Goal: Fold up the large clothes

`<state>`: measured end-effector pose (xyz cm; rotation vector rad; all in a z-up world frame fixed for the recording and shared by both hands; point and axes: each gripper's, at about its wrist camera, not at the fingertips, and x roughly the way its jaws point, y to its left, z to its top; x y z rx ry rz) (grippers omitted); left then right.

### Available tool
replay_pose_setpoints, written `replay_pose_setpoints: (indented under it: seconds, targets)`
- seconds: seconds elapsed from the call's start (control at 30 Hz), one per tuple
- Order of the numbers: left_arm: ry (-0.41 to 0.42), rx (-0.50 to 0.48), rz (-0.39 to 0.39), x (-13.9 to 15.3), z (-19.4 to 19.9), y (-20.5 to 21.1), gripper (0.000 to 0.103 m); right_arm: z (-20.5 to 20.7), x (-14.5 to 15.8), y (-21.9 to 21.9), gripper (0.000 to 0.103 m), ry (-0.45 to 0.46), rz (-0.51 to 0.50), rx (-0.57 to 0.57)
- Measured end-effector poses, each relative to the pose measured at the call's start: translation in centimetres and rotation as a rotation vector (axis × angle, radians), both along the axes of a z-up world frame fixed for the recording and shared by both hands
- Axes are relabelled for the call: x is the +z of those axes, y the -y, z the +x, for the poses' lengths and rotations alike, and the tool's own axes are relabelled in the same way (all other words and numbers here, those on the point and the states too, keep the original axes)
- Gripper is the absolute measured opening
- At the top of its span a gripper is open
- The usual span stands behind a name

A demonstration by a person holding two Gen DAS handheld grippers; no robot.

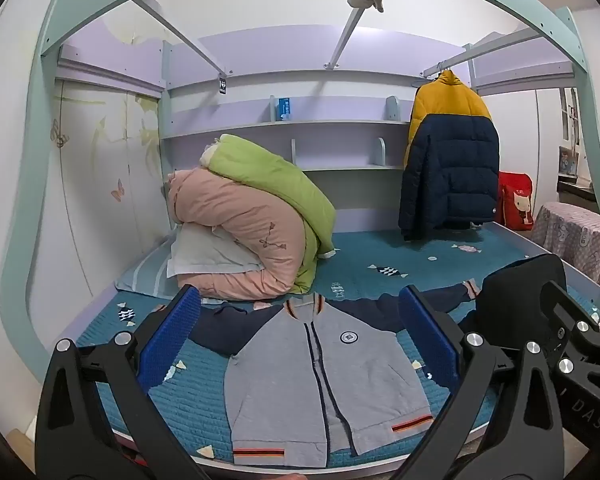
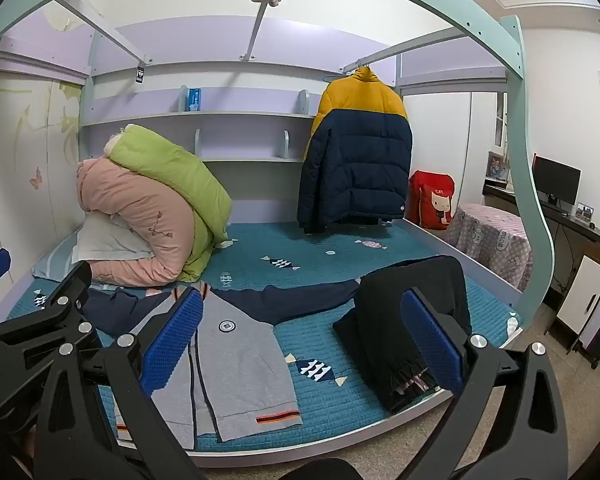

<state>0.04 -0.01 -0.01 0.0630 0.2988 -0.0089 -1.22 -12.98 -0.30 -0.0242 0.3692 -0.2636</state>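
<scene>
Since the grey zip jacket lies flat, front up, on the bed near its front edge, navy sleeves spread sideways, expect soft, light, floppy knit. Your left gripper and right gripper hover with jaws wide, empty; pinch at a shoulder seam or cuff.
</scene>
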Motion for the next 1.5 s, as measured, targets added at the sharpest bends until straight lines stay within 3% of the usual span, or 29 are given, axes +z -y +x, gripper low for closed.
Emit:
replay_pose_setpoints:
  seconds: [1.5]
  targets:
    - [0.003,-0.004,-0.016,0.5,-0.4,0.9,0.099,-0.1,0.1,0.3,0.096,0.007,-0.003,0.000]
